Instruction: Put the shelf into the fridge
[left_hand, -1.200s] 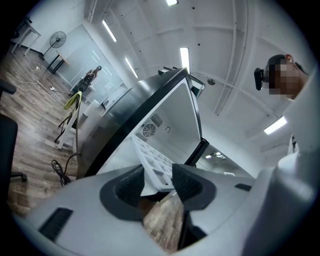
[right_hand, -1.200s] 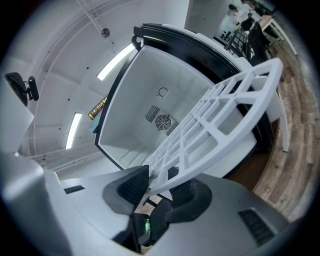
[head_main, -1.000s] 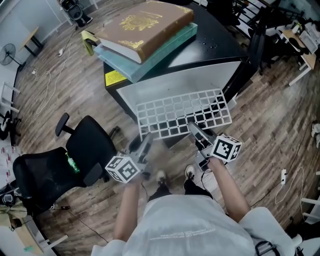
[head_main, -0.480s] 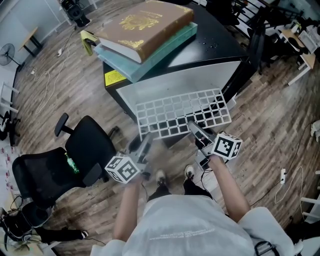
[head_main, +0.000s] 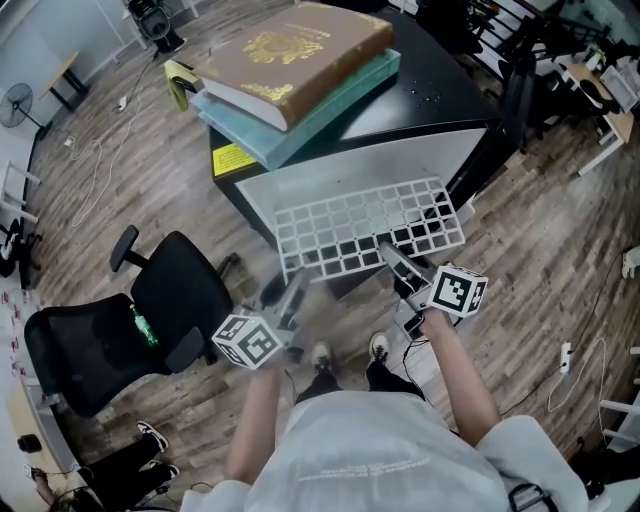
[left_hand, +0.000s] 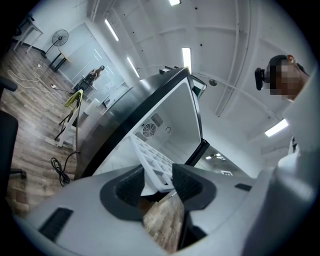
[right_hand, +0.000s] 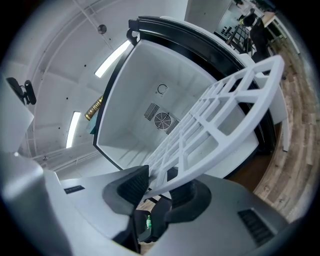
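Head view: my left gripper (head_main: 287, 290) and right gripper (head_main: 393, 258) each clamp the near edge of the white shelf (head_main: 360, 222). Its long axis spans both grippers, and its far edge meets the mouth of the open fridge (head_main: 340, 168) directly ahead.

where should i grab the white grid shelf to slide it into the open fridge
Grip the shelf by its near edge rail, one gripper toward each near corner, coming from the side facing away from the fridge. It is a wide flat grid and its far edge must enter the opening first. The left gripper and right gripper hold it just so.
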